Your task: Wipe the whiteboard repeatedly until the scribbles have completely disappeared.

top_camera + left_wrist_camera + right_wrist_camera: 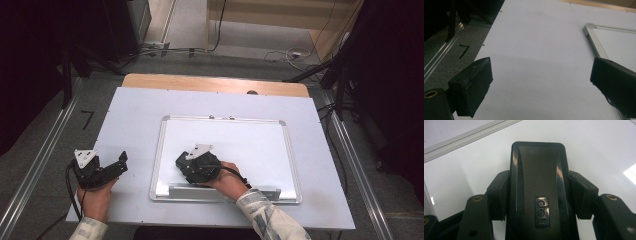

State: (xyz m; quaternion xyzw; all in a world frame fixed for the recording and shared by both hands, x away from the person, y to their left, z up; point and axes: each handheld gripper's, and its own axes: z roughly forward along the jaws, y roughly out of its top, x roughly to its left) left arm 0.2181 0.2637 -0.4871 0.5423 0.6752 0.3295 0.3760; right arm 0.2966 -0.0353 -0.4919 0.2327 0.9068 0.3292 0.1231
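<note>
With your right claw (pixel 537 192) clamped on the black eraser (pixel 537 182), keep it flat on the whiteboard (pixel 250 145) while wiping; your left claw (pixel 541 85) gapes wide, empty.

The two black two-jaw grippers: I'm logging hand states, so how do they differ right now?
The left gripper has its jaws wide apart with nothing between them; the right gripper is clamped on a black glossy eraser. The left sits over the pale table cover; the right is over the metal-framed whiteboard. Both are hand-held.
</note>
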